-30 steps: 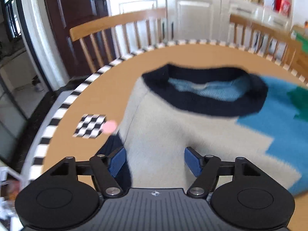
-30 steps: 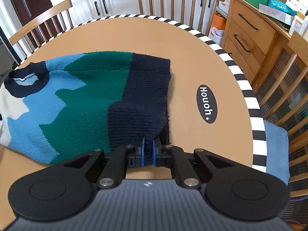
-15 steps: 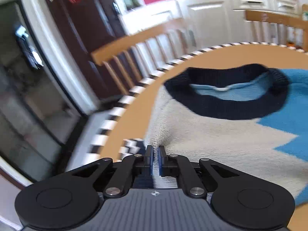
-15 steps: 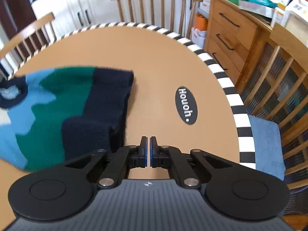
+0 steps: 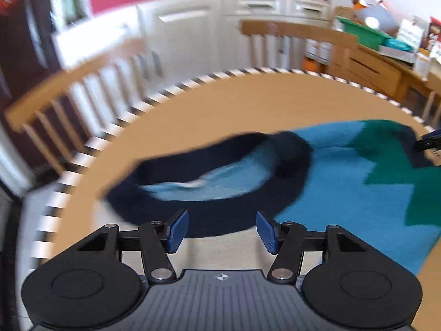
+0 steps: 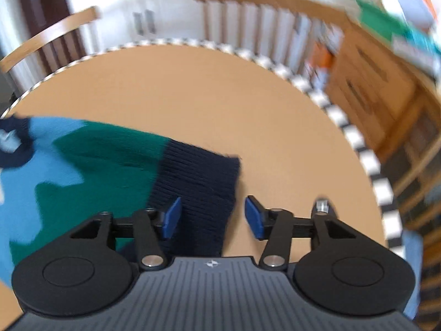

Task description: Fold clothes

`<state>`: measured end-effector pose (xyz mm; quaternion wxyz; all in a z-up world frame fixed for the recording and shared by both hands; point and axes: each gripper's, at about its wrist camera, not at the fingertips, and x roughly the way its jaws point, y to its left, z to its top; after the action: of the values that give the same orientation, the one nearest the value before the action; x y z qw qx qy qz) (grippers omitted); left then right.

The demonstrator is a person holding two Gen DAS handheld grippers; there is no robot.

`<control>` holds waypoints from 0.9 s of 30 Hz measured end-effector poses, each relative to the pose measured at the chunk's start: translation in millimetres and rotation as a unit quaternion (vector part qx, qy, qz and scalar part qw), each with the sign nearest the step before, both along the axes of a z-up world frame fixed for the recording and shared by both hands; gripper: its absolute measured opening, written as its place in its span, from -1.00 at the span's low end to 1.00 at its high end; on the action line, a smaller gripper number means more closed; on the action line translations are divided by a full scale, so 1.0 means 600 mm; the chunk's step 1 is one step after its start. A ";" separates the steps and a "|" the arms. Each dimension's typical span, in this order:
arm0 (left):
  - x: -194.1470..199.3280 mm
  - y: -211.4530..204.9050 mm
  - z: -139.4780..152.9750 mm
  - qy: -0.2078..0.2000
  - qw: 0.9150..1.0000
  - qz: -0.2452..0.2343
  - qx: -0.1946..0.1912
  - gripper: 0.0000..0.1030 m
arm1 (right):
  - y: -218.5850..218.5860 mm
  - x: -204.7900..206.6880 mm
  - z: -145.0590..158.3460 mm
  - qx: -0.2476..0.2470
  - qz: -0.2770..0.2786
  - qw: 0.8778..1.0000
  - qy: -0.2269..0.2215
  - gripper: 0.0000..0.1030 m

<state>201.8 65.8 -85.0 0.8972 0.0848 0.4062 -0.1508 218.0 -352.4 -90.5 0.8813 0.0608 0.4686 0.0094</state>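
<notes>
- Tabletop (image 6: pixel 193 104) first: round, smooth, tan-orange, ringed by a black-and-white checked border that blurs into streaks along the far edge.
- Wooden spindle-back chairs (image 5: pixel 297 31) stand around the table, their curved top rails pale honey-coloured.
- White panelled cupboards (image 5: pixel 182 30) fill the wall behind, with a dark brown door at the far left and packets and boxes crowded on a shelf above.
- To the right runs a wooden sideboard (image 6: pixel 366 82) with dark drawer pulls; a green tray (image 5: pixel 363 31) sits on top of it among clutter too smeared to name.
- Sweater (image 5: pixel 344 182) lies on the table, a thick knit in jagged blocks of sky blue and deep green, with a cream patch at the near left.
- Its collar (image 5: pixel 209 212) is a fat navy ring, gaping open so the lighter blue inside and a small white label show.
- The ribbed navy hem (image 6: pixel 198 182) lies at the opposite end, the vertical ribs plain to see.
- Left gripper (image 5: pixel 222 230) hangs just above the near edge of the collar, blue pads spread wide, nothing between them.
- Right gripper (image 6: pixel 212 218) sits over the hem's corner, likewise released; the navy rib shows between the parted pads, though neither pad presses on it.
</notes>
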 end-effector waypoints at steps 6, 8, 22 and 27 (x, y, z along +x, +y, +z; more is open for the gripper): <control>0.046 -0.060 -0.022 -0.006 0.998 -0.060 -0.028 0.37 | -0.023 -0.004 0.008 0.040 -0.003 0.999 0.002 -0.72; 0.060 -0.080 -0.023 -0.009 0.997 -0.076 -0.031 0.37 | -0.020 -0.004 0.021 0.036 0.014 0.999 -0.008 -0.79; 0.102 -0.091 -0.045 0.034 0.994 -0.055 -0.083 -0.84 | -0.042 0.017 0.023 0.048 -0.004 0.999 -0.010 -0.56; 0.103 -0.081 -0.030 0.051 0.991 -0.042 -0.120 -0.85 | -0.048 0.017 0.018 0.106 -0.010 0.994 0.003 -0.86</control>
<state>263.5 17.2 -103.0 0.8718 -0.0140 0.4269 -0.2400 228.0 -381.5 -80.0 0.8684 0.1589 0.4671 0.0502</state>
